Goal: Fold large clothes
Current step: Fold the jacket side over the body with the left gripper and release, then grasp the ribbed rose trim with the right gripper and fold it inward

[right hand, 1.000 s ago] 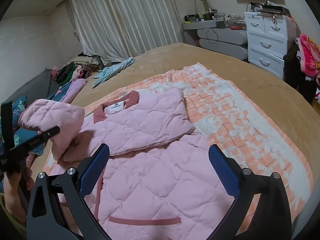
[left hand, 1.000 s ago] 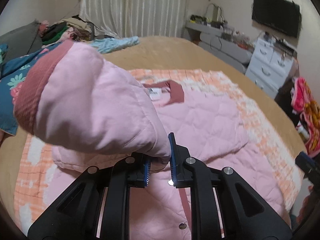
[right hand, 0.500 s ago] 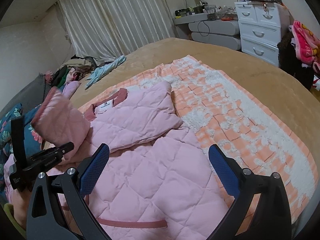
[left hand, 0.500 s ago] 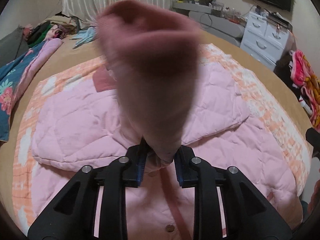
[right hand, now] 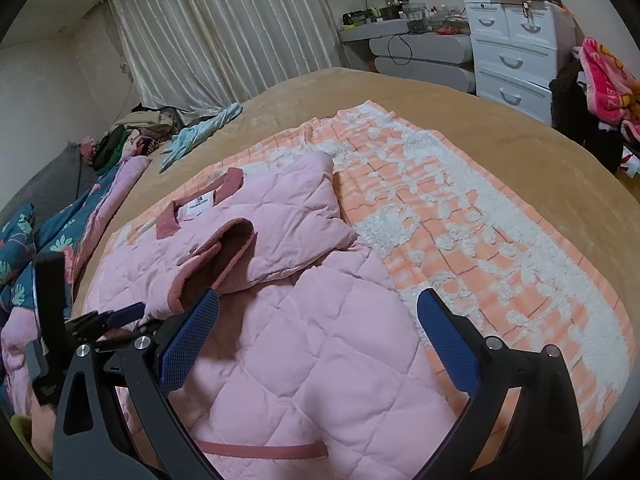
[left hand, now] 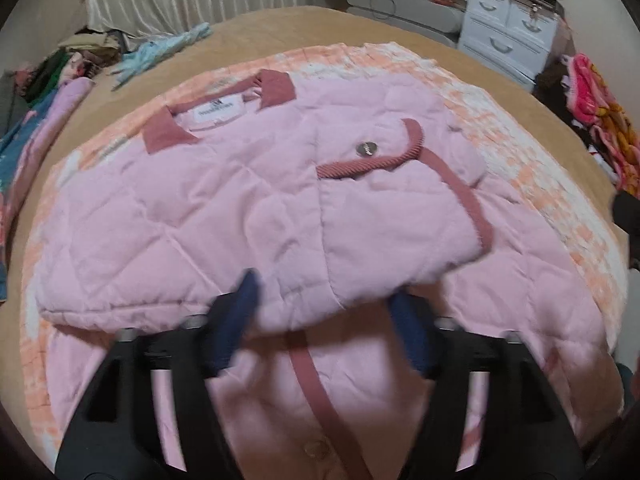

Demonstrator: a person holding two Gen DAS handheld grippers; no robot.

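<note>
The quilted pink jacket (left hand: 224, 216) looks soft, puffy and light; take its hem. Left gripper (left hand: 324, 324) fingers are opening off the sleeve; right gripper (right hand: 316, 344) gapes empty.

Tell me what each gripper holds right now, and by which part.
Nothing is held. The left gripper is opening, its jaws spread around the folded sleeve of the pink jacket without pinching it. The right gripper hangs open above the jacket.

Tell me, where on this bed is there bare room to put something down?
Free: the tan bedspread between the orange-and-white blanket and the white drawers. The blanket's right half is bare too. Crowded: the clothes heap by the curtain, and the pink jacket.
</note>
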